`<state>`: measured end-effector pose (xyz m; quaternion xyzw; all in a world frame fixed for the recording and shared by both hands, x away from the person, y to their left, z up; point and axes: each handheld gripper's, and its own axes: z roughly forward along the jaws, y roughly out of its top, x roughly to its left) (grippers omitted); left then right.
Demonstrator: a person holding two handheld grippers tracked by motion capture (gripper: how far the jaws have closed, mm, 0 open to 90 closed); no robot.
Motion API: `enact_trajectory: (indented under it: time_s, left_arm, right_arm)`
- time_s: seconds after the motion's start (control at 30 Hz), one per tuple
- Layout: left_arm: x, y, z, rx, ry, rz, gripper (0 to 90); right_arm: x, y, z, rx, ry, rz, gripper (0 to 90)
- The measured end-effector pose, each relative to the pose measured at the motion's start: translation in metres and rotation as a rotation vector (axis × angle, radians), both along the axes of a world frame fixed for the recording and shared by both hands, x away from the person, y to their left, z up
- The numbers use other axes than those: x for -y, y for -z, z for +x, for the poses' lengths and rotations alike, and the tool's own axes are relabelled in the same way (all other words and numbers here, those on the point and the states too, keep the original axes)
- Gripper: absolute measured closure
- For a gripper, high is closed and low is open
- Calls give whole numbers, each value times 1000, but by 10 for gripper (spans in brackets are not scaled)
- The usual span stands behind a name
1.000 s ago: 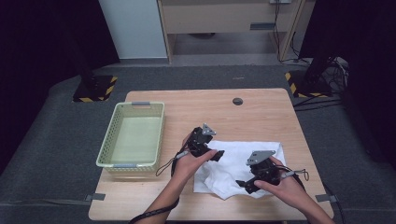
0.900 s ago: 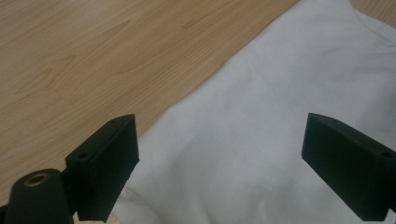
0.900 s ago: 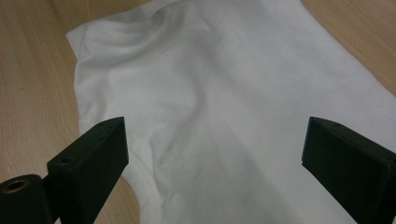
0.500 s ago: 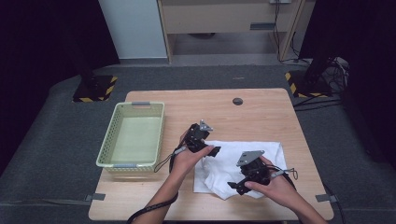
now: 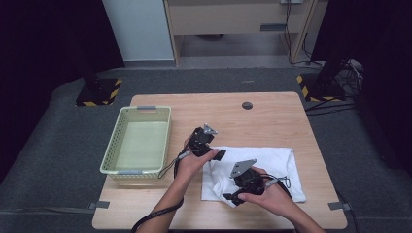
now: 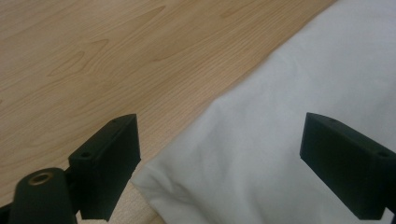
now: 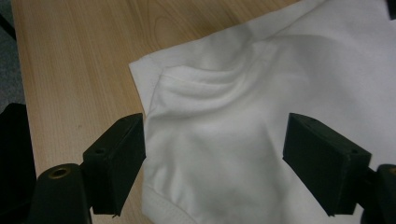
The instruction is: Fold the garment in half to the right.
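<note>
White garment flat on table, near edge, right of basket. Left claw wide open, holding nothing, straddling cloth's upper left edge. Right claw has just been closing, jaws still apart, cloth under them, nothing pinched; stitched hem corner just ahead. Risks: jaws may catch only top layer, so fold pulls apart; lower jaw may scrape wood and miss hem; uneven pull may bunch cloth.

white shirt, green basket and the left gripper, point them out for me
white shirt (image 5: 282,160), high view, flat right part of the cloth
green basket (image 5: 138,173), high view, near rim
left gripper (image 6: 219,163), left gripper view, midway between its open fingers, over the shirt's edge
</note>
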<state>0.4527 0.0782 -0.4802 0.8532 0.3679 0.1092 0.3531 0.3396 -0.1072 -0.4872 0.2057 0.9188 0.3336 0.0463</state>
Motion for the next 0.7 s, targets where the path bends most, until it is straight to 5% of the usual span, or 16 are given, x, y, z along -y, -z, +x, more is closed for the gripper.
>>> enact_trajectory:
  time_s: [0.7]
  left_arm:
    - [-1,3,3,8,-8,-1,129]
  right_arm:
    - [-32,11,-3,-33,-40,15,269]
